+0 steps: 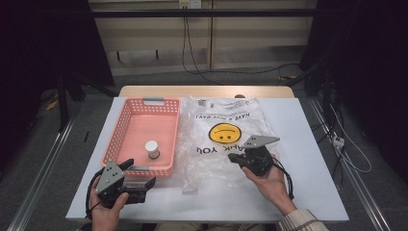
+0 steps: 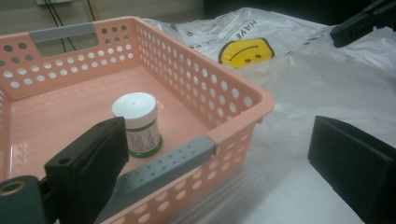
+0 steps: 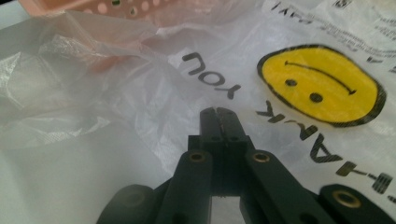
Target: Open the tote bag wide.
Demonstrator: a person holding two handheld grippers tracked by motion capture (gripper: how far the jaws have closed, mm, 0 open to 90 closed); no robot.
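The right gripper (image 1: 239, 158), held in the person's right hand (image 1: 270, 183), has its black fingers (image 3: 219, 122) pressed together on a fold of the thin translucent plastic bag with the yellow smiley face and dark lettering (image 1: 226, 139), which lies spread over the middle of the white surface (image 1: 312, 144), its left margin lapping the right wall of the pink perforated plastic basket (image 1: 126, 119). In the right gripper view the film puckers at the finger tips, which suggests that a layer is pinched, though whether one layer or both are caught cannot be told. The step in hand is judged to be opening the bag by lifting its upper layer; it is done well by raising the pinched film slowly and straight up, so that the thin plastic neither slips out nor tears, while the lower layer stays flat on the surface. The right forearm enters from the near edge, the wrist turned so that the gripper points left and slightly away from the person. The left gripper (image 1: 139, 174), in the left hand (image 1: 109, 207) near the near-left corner, lies level with its fingers (image 2: 88, 163) spread wide, holding nothing, one either side of the basket's near right corner. Inside the basket stands a small white-capped bottle with a green label (image 2: 137, 123).
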